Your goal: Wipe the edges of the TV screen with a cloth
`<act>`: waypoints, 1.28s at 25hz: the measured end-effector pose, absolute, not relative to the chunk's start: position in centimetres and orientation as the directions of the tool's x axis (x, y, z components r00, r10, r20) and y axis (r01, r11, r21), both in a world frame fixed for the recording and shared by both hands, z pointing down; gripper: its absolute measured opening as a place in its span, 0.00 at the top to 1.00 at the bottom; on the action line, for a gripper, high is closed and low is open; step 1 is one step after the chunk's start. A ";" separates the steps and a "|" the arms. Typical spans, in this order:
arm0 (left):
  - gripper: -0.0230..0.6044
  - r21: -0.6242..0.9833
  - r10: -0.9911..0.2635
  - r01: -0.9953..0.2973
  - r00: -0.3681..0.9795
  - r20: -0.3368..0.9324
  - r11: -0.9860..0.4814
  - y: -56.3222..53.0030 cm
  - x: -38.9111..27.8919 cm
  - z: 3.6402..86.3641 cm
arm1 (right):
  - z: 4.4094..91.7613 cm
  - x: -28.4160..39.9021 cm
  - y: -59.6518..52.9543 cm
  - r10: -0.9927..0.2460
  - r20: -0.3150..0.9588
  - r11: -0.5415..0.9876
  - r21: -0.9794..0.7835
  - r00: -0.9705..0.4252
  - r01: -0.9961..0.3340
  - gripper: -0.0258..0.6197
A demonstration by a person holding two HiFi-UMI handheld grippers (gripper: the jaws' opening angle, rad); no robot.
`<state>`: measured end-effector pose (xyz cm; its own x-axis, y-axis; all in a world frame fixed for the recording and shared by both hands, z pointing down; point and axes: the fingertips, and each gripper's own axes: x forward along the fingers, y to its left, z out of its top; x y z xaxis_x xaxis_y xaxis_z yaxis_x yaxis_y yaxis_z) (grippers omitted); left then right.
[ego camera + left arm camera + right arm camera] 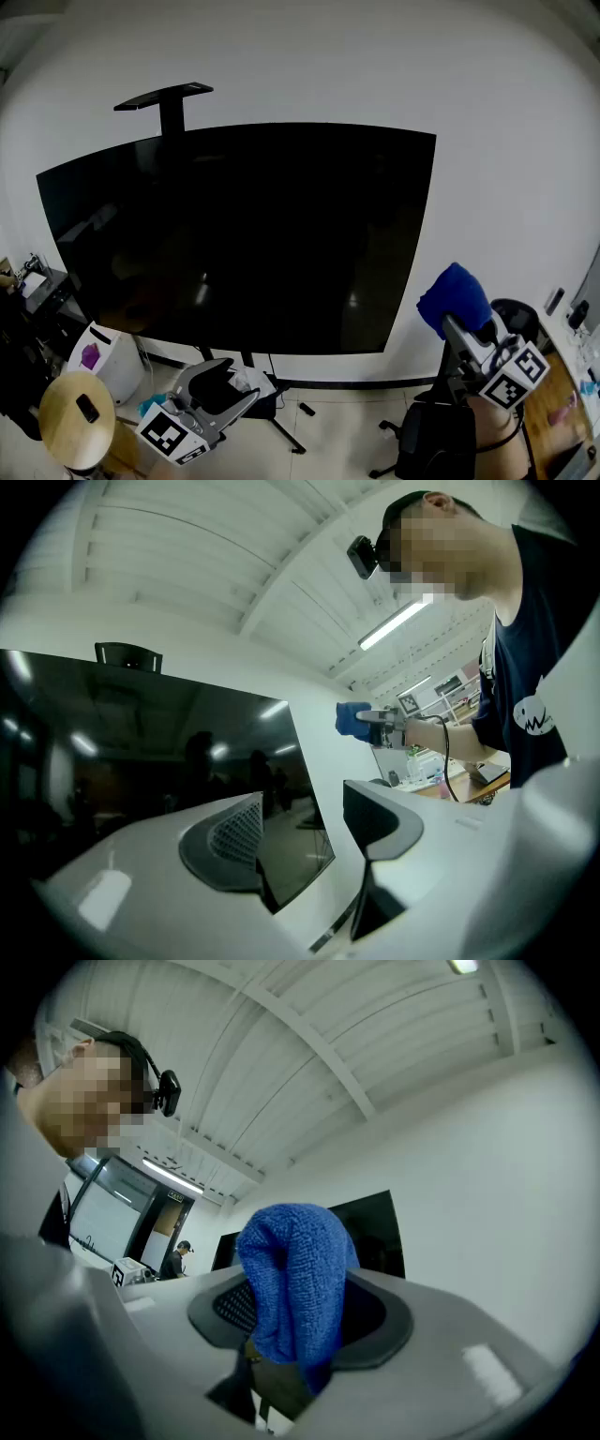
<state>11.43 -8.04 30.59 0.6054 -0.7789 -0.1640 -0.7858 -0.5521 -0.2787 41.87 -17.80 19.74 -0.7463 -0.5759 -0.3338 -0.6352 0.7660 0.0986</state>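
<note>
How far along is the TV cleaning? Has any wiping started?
Done: the blue cloth is picked up, clamped in the right gripper. In hand: it is held up beside the lower right edge of the TV screen, with wall showing between them, so no contact. The left gripper hangs low, open and empty. Left: apparently all the edges; nothing visible shows any of them wiped.

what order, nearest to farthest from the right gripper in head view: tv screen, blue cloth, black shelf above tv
1. blue cloth, clamped by the right gripper
2. TV screen, to its left
3. black shelf, top left, above the TV
</note>
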 end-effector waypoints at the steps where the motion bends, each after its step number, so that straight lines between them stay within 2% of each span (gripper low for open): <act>1: 0.55 -0.305 -0.776 -0.782 0.606 -0.175 -0.543 -8.5 11.6 29.8 | 18.9 42.1 -18.6 -0.575 -0.338 0.760 0.116 -0.745 -0.640 0.64; 17: 0.55 -0.443 -0.681 -0.678 0.709 -0.184 -0.586 -17.3 18.4 20.6 | 4.6 47.3 -34.1 -0.623 -0.359 0.634 0.290 -0.695 -0.717 0.65; 28: 0.55 -0.445 -0.701 -0.723 0.667 -0.253 -0.528 -22.6 21.8 16.8 | -0.8 47.2 -42.6 -0.622 -0.404 0.611 0.285 -0.671 -0.738 0.65; 32: 0.55 -0.456 -0.703 -0.724 0.663 -0.255 -0.517 -23.4 22.9 16.4 | -0.1 45.8 -43.7 -0.590 -0.379 0.651 0.299 -0.713 -0.698 0.65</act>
